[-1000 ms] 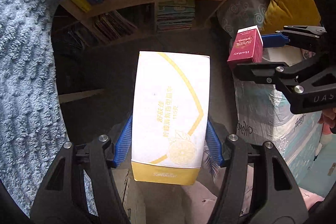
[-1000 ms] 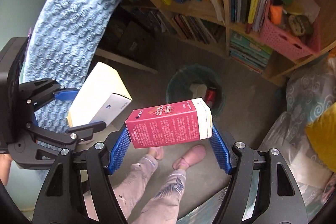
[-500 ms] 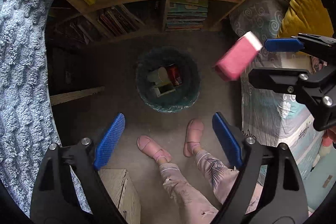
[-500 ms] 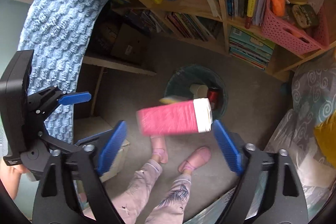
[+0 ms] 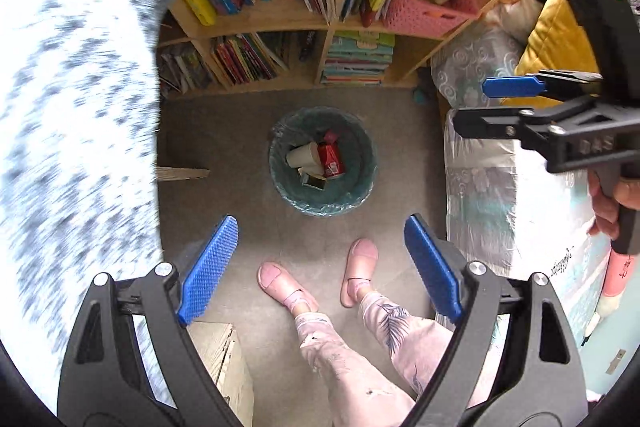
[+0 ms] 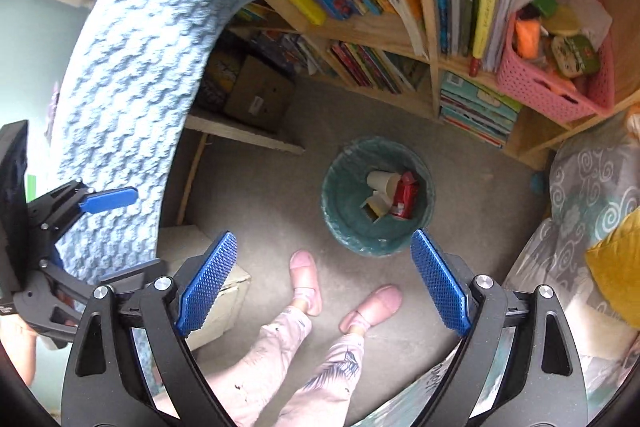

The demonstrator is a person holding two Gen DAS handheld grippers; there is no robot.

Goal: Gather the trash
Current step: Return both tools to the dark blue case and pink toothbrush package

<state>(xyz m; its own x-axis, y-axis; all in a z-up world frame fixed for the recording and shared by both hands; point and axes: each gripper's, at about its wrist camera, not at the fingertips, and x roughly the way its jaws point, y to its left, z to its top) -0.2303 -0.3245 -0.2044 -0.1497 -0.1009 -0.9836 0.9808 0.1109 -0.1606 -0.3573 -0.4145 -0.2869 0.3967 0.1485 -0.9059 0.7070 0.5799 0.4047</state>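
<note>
A teal-lined trash bin (image 5: 356, 187) stands on the floor below both grippers; it also shows in the right wrist view (image 6: 344, 223). Inside lie a red carton (image 5: 331, 157) (image 6: 405, 193), a white paper cup (image 5: 301, 155) (image 6: 381, 181) and a pale box (image 6: 375, 207). My left gripper (image 5: 320, 267) is open and empty, high above the bin. My right gripper (image 6: 322, 281) is open and empty too. The right gripper shows at the right of the left wrist view (image 5: 512, 107), the left gripper at the left of the right wrist view (image 6: 96, 223).
A wooden bookshelf (image 5: 320, 23) with books and a pink basket (image 5: 424, 11) stands behind the bin. A blue knitted blanket (image 6: 132, 87) hangs at the left. A patterned bed (image 5: 500, 187) with a yellow pillow (image 5: 556, 39) lies right. The person's pink slippers (image 5: 360, 271) stand near the bin.
Both grippers opened. The white-and-yellow box fell from the left gripper and the red carton from the right; both now lie in the bin.
</note>
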